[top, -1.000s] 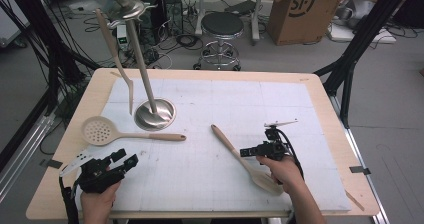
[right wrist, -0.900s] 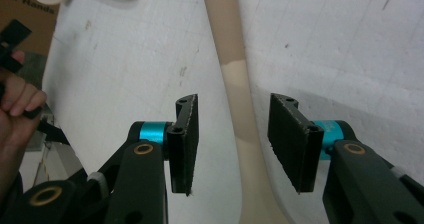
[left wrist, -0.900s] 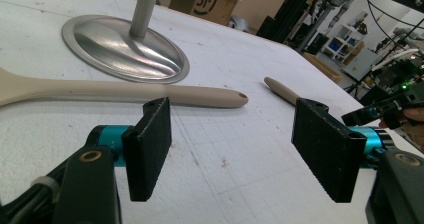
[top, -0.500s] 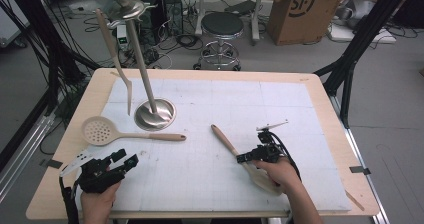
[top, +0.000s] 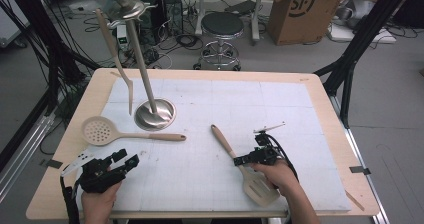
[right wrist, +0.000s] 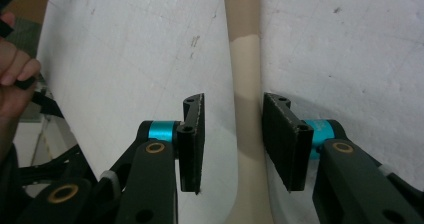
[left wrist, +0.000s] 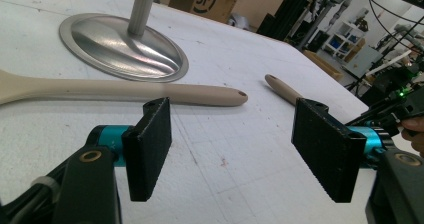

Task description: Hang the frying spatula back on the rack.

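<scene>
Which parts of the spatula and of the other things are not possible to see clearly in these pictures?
- Spatula: in the high view, the right gripper and hand cover part of its blade.
- Skimmer: its bowl is cut off by the left gripper view's edge.
- Stand: its top is cut off there too.

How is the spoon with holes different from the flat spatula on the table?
The slotted spoon has a round head full of small holes; the spatula has a flat, squarish blade. The slotted spoon lies untouched near the stand's base, its handle pointing right, while the spatula lies slanted with its handle between the right gripper jaws, which have just been closing. Both are beige with darker handle ends and lie flat on the white mat.
</scene>
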The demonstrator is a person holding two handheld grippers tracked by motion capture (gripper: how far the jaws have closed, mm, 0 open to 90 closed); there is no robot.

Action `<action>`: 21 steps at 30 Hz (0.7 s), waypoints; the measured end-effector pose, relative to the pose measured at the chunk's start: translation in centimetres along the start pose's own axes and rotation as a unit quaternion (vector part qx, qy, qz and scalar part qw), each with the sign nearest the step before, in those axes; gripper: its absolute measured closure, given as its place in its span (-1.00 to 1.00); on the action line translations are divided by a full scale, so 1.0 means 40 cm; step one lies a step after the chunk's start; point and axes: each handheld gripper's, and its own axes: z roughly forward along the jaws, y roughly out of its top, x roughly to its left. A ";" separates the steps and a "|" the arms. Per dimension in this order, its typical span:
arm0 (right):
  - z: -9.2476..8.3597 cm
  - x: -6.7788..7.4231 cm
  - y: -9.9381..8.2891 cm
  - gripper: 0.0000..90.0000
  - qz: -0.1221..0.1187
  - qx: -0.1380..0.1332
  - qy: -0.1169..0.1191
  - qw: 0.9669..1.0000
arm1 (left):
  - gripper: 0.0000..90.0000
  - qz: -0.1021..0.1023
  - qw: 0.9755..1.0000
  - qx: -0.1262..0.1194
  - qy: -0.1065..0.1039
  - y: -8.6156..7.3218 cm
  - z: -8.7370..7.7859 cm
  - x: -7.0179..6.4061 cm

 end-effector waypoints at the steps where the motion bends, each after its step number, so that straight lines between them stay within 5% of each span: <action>1: 0.001 0.004 -0.001 0.41 -0.011 -0.001 -0.008 1.000 | -0.27 0.000 1.000 0.000 0.000 0.000 0.001 -0.001; 8: 0.008 0.026 -0.003 0.53 -0.051 0.000 -0.048 0.998 | -0.27 0.003 1.000 0.004 -0.002 -0.001 0.006 -0.004; 13: 0.015 0.048 -0.011 0.67 -0.081 -0.006 -0.092 0.992 | -0.27 0.006 1.000 0.006 -0.002 -0.002 0.009 -0.007; 17: 0.017 0.052 -0.015 0.70 -0.088 -0.011 -0.101 0.991 | -0.27 0.005 1.000 0.006 -0.003 -0.002 0.010 -0.007; 21: 0.024 0.071 -0.018 0.70 -0.110 -0.012 -0.132 0.985 | -0.27 0.007 1.000 0.008 -0.004 -0.003 0.013 -0.008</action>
